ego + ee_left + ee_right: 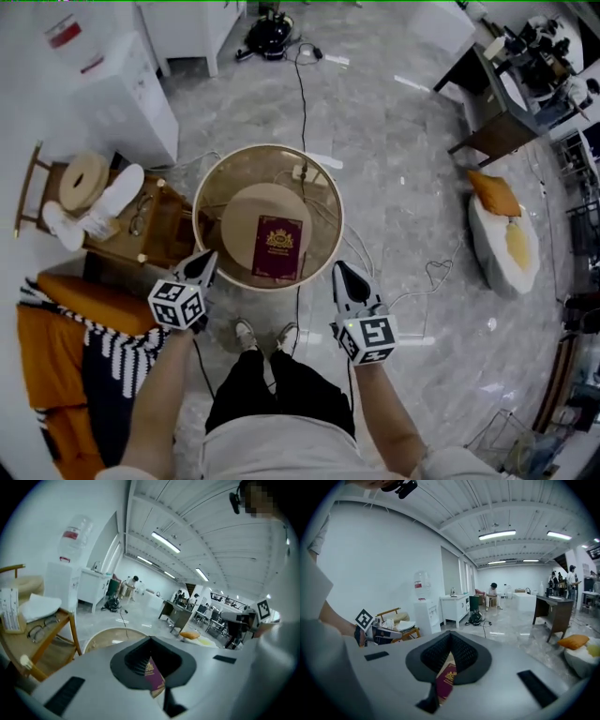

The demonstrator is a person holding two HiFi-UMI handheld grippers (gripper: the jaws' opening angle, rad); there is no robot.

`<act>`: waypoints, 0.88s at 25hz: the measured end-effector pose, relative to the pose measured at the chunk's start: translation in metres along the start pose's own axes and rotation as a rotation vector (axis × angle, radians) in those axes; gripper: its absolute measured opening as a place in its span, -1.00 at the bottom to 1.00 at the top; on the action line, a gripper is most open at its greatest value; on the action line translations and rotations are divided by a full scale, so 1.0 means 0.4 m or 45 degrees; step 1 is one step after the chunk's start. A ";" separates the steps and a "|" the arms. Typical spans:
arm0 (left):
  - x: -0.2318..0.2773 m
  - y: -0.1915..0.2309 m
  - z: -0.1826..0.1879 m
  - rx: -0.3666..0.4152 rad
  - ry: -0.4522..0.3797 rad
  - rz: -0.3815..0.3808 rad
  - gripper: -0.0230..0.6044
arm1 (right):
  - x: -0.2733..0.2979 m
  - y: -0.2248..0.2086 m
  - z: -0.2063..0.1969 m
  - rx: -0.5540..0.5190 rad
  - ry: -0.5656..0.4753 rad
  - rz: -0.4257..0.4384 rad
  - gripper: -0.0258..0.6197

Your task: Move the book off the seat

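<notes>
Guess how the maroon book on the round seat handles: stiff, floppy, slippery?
The maroon book looks thin, so probably light. Lying flat on the smooth round seat, it likely slides rather than tips. The cover may flex if pinched by one edge.

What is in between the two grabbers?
In the head view, the dark red book lies on the round seat, between the left gripper and the right gripper.

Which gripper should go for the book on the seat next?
Right, marginally: the right gripper looks closer to the book than the left gripper. Both are shut and empty, so either must open first.
</notes>
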State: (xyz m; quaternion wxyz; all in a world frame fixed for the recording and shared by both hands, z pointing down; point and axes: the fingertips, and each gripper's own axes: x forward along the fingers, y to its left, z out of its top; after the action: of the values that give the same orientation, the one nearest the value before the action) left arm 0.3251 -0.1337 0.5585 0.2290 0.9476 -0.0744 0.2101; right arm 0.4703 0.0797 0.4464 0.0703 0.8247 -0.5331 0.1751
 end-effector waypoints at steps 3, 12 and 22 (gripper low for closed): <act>-0.048 -0.047 0.103 0.099 -0.093 -0.011 -0.87 | -0.015 0.018 0.063 -0.042 -0.062 0.033 -0.85; -0.206 -0.199 0.331 0.332 -0.290 0.014 -0.87 | -0.108 0.003 0.204 -0.051 -0.191 0.043 -0.85; -0.365 -0.235 0.372 0.405 -0.389 0.099 -0.87 | -0.191 -0.088 0.254 -0.123 -0.222 0.005 -0.85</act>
State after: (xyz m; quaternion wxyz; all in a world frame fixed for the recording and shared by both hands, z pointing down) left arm 0.2701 -0.1134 0.3376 0.0545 0.9890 -0.1105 0.0816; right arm 0.4956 0.1289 0.3266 0.0629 0.8314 -0.5467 0.0771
